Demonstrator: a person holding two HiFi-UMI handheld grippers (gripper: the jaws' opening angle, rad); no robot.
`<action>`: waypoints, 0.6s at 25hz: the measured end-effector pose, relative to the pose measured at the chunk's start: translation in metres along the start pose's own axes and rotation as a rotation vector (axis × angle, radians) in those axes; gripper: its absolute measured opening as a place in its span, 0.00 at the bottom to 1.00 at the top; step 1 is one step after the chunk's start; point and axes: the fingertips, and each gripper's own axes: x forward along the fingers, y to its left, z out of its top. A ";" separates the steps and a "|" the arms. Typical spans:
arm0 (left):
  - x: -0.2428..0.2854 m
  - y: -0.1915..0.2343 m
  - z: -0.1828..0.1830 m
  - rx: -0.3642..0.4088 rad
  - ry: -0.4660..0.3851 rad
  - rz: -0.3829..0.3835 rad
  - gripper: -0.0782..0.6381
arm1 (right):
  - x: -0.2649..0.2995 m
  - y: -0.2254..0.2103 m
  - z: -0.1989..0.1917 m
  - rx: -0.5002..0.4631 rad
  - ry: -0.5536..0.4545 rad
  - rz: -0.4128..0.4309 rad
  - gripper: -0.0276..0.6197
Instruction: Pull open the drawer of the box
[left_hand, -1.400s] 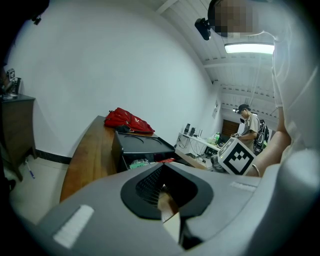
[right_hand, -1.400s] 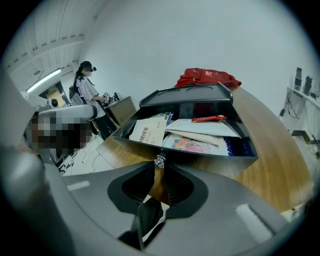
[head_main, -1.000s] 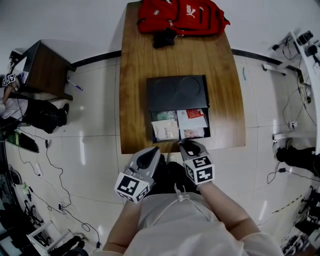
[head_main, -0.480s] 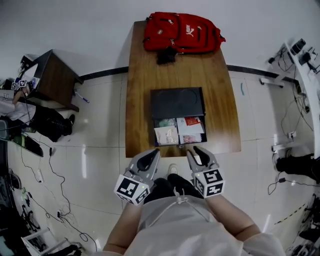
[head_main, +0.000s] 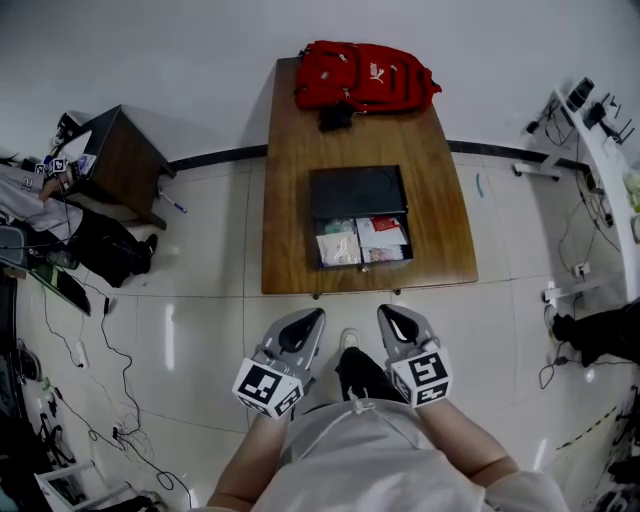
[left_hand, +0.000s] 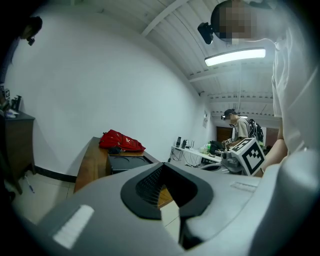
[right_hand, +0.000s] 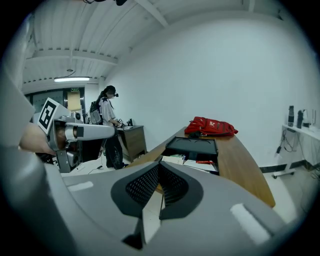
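A black box stands mid-table on the wooden table. Its drawer is pulled out toward me, showing several papers and packets. Both grippers hang over the floor, well short of the table edge. My left gripper is shut with nothing in it, and its tips meet in the left gripper view. My right gripper is shut and empty too, tips together. The right gripper view shows the box and the open drawer ahead.
A red backpack lies at the table's far end. A dark side table and a seated person are at the left. A white desk is at the right. Cables trail over the tiled floor.
I have backed away from the table. The right gripper, at the drawer front a second ago, is now clear of it over the floor. The drawer stays open.
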 end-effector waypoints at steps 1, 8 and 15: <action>-0.010 -0.008 -0.002 0.004 -0.004 -0.002 0.10 | -0.009 0.009 0.000 -0.015 -0.009 -0.001 0.05; -0.079 -0.066 -0.014 0.042 -0.047 -0.017 0.10 | -0.078 0.069 -0.010 -0.082 -0.082 -0.008 0.05; -0.131 -0.107 -0.027 0.057 -0.069 -0.013 0.10 | -0.139 0.113 -0.018 -0.133 -0.140 -0.026 0.05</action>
